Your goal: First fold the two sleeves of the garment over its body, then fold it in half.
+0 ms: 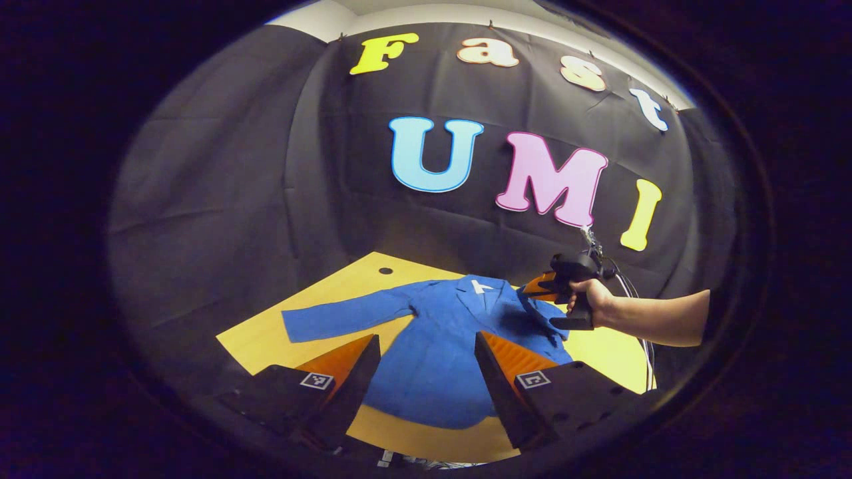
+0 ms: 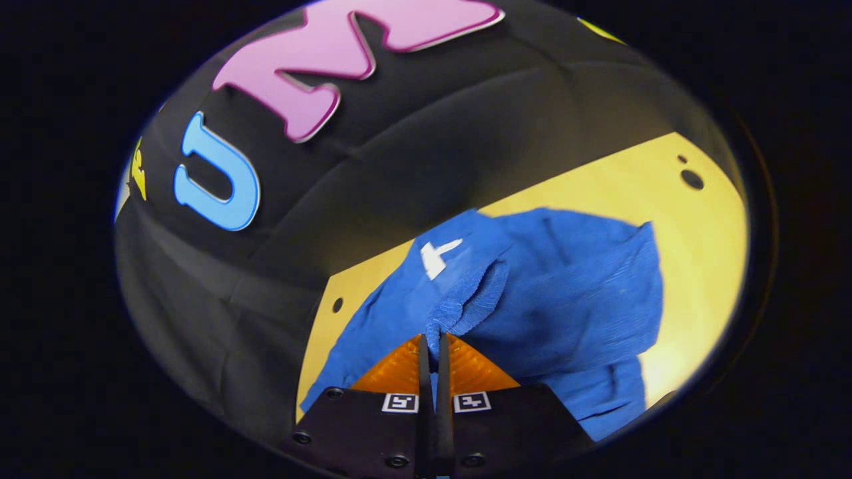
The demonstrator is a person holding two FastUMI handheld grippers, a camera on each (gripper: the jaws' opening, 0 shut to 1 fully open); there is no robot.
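Pinched shut, our right gripper [image 2: 432,346] has its two fingers pressed together on the cuff [image 2: 466,303] of one sleeve of the blue jacket [image 1: 439,352], while our left gripper [image 1: 426,379] hangs above the hem with its jaws spread wide and nothing between them. The jacket lies face up on the yellow table [image 1: 266,339], collar toward the far wall. In the left gripper view, the hand [image 1: 589,299] holding the right gripper carries that cuff over the chest, so we judge the first sleeve fold is under way: the cloth is lifted and bunched so it can be laid across the body. The other sleeve [image 1: 339,319] stretches flat out to the side, not yet folded, and our open left gripper looks ready for it. Around the jacket the tabletop is bare, with a small round hole [image 1: 385,271] near its far edge. Black cloth [image 1: 233,199] hangs behind the table.
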